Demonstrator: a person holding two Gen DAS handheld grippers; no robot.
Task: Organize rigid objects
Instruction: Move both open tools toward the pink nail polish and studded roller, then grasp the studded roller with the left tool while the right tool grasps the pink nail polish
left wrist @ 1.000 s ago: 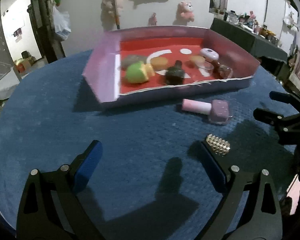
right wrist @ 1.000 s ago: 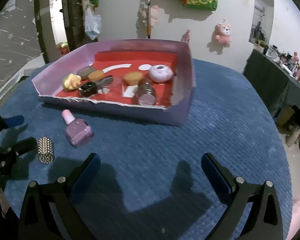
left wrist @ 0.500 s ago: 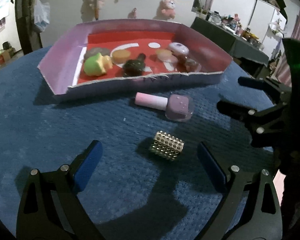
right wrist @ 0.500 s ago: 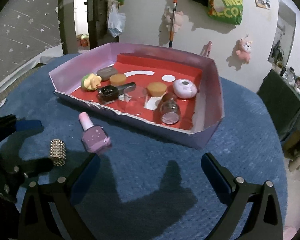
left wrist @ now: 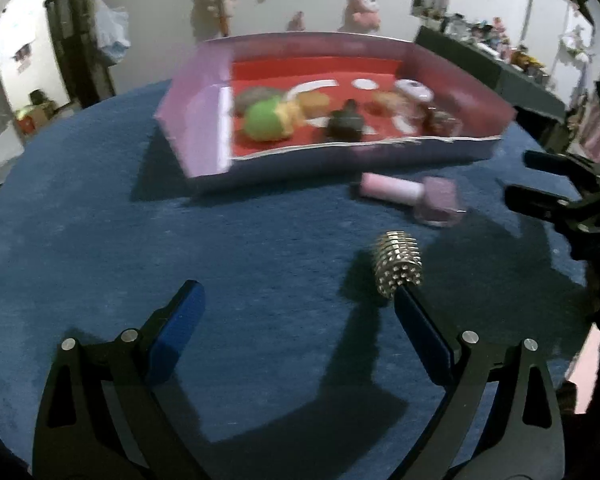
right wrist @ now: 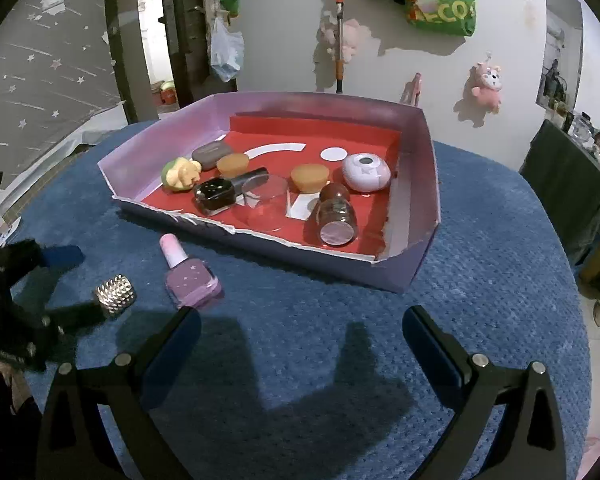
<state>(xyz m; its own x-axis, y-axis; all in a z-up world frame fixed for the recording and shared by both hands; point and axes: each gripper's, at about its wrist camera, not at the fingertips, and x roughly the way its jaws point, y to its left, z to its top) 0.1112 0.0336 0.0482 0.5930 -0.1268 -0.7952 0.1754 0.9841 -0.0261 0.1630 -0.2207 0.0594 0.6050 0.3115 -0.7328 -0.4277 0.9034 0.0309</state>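
1. Since half a second ago my left gripper has swung sideways: the studded roll, then centred between its fingers, now sits at the tip of the right-hand finger, lower right of centre in the left view.
2. Its jaws are spread wide, holding nothing.
3. My right gripper is spread too, low in its view over the blue cloth.
4. The polish bottle lies left of centre, just in front of the tray.
5. The roll lies just left of the bottle, apart from it.
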